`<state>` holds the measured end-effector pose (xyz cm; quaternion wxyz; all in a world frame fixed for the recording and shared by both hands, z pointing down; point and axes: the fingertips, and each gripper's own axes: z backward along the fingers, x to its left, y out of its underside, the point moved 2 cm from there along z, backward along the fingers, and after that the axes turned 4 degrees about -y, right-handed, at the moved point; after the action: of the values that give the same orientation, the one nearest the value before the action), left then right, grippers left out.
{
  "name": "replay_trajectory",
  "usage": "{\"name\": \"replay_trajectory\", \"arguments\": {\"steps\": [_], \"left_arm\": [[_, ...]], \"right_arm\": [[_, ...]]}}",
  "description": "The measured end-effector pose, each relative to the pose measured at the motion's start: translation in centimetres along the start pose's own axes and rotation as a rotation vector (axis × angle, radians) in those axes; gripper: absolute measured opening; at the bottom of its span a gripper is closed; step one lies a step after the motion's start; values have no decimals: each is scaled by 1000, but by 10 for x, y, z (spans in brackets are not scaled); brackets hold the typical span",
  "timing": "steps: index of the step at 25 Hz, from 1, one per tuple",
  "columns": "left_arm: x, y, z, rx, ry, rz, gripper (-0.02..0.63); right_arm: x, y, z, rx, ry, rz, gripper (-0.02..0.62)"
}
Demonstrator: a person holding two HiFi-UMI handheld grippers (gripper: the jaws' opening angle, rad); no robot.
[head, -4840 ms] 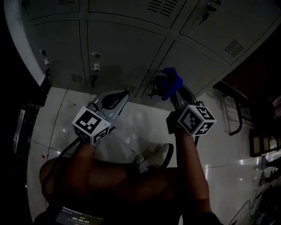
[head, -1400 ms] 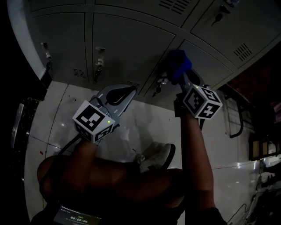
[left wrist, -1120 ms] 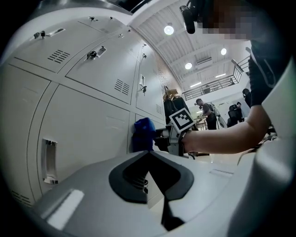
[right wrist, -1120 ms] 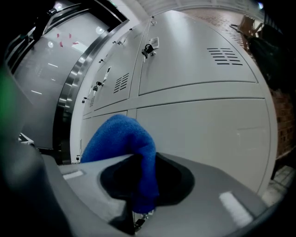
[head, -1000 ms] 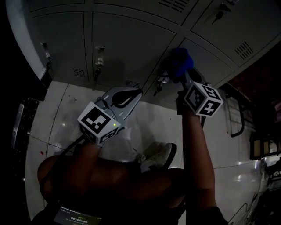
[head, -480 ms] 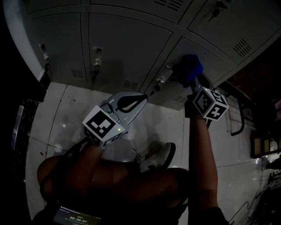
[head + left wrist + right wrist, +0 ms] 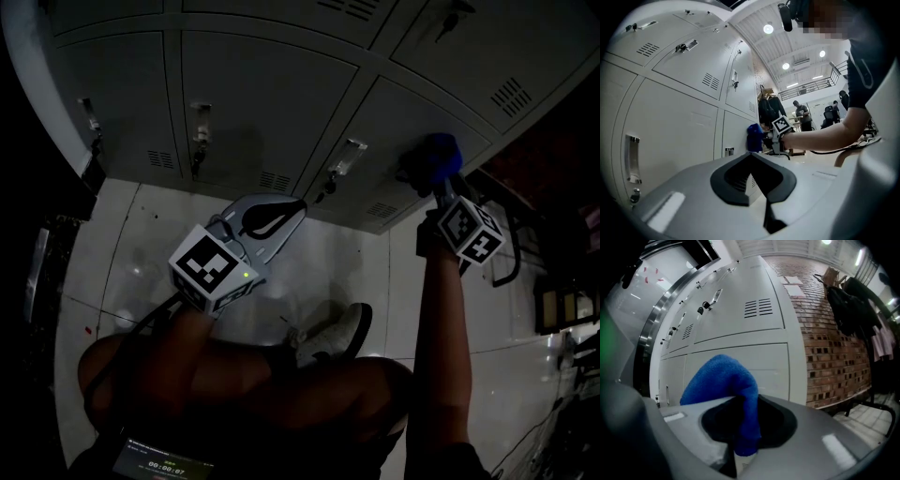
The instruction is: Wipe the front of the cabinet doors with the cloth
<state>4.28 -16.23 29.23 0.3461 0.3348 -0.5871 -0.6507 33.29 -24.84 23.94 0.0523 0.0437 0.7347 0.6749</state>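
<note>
The right tool (image 7: pixel 740 442) has its jaws closed on a blue cloth (image 7: pixel 723 380), which bulges up out of the dark recess and folds over to the left. Behind the cloth stands a pale grey cabinet door (image 7: pixel 764 359); whether the cloth touches it cannot be told. The door above bears two sets of vent slots (image 7: pixel 758 308) and a latch (image 7: pixel 714 297). A brick wall (image 7: pixel 829 357) runs along the right, with dark clothes (image 7: pixel 855 310) hanging before it and a tiled floor (image 7: pixel 876 420) below.
</note>
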Motion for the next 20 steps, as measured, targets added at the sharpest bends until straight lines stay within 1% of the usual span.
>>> {"name": "replay_trajectory", "arguments": {"steps": [5,9,12,13,16,20], "left_arm": [[1,1,0,5,-2,1,6],[1,2,0,8,-2,1,6],[1,2,-1,8,-2,0,6],[1,2,-1,7,-3,0,5],[1,1,-1,6,-4,-1,5],[3,0,1,5,-8,-2,6]], "right_arm": [[-37,1,13,-3,79,-22,69],[-58,5,22,-7,115,-94,69],[-75,8,26,2,152,-63,69],[-77,9,28,4,158,-67,69],[-70,7,34,-13,138,-112,69],[-47,-4,42,-54,89,-106,69]]}}
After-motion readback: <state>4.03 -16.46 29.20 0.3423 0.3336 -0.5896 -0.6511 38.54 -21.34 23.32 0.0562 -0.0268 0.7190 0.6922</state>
